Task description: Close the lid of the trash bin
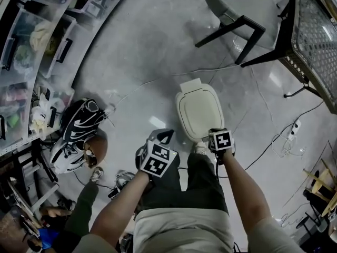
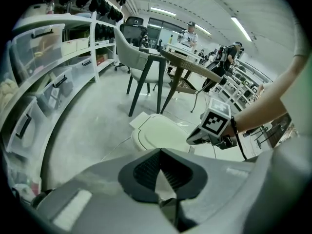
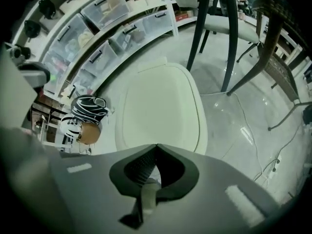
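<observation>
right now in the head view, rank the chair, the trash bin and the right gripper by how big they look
1. chair, largest, though cut off by the frame edge.
2. trash bin.
3. right gripper, smallest, despite being nearest the camera.

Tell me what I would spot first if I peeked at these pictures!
The cream trash bin stands in the middle of the floor with its lid flat down. Just on the person's side of it are the left gripper and the right gripper, each bearing a black-and-white marker cube, jaws together on nothing. By the shelves at the left lies a black-and-white striped bag.
</observation>
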A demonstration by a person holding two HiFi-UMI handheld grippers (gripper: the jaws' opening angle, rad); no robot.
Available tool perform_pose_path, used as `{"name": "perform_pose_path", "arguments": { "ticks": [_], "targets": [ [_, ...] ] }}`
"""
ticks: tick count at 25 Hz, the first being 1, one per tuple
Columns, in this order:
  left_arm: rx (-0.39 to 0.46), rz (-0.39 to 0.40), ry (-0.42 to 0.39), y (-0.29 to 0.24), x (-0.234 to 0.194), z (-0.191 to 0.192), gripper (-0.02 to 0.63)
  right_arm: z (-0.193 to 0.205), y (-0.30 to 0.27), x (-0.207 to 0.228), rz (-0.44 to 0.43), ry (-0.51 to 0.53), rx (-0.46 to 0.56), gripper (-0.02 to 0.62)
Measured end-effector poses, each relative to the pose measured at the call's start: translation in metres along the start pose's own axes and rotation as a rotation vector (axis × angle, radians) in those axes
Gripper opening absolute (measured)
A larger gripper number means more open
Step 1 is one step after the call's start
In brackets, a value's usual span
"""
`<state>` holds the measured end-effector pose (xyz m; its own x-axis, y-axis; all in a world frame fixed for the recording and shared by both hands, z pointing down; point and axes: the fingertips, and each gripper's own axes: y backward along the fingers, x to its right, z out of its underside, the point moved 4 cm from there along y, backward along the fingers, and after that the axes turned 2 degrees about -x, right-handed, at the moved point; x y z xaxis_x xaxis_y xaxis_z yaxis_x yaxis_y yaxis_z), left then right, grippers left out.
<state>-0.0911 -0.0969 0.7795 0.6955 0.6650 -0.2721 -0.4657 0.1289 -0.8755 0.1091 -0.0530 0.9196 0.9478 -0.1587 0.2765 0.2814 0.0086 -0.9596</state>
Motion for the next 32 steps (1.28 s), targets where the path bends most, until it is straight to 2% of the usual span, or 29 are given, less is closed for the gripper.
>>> {"name": "perform_pose_path", "arguments": {
  "ticks": [3, 8, 14, 19, 25, 32],
  "targets": [
    [0.014, -0.005, -0.024, 0.022, 0.002, -0.017, 0.003, -0.004, 0.038, -0.011, -0.054, -0.042, 0.036, 0.003],
    [0.103, -0.016, -0.081, 0.081, 0.011, -0.069, 0.003, -0.027, 0.134, -0.035, -0.112, -0.085, 0.184, 0.003],
    [0.253, -0.05, -0.144, 0.175, 0.032, -0.133, 0.003, -0.059, 0.28, -0.067, -0.137, -0.022, 0.421, 0.003],
    [0.43, -0.151, -0.216, 0.263, 0.045, -0.174, 0.003, -0.073, 0.388, -0.097, -0.163, 0.029, 0.612, 0.003],
    [0.563, -0.231, -0.296, 0.346, 0.074, -0.189, 0.003, -0.064, 0.492, -0.135, -0.166, 0.12, 0.795, 0.003],
    [0.619, -0.297, -0.416, 0.403, 0.106, -0.192, 0.003, -0.053, 0.576, -0.177, -0.159, 0.261, 0.942, 0.003]
  ]
}}
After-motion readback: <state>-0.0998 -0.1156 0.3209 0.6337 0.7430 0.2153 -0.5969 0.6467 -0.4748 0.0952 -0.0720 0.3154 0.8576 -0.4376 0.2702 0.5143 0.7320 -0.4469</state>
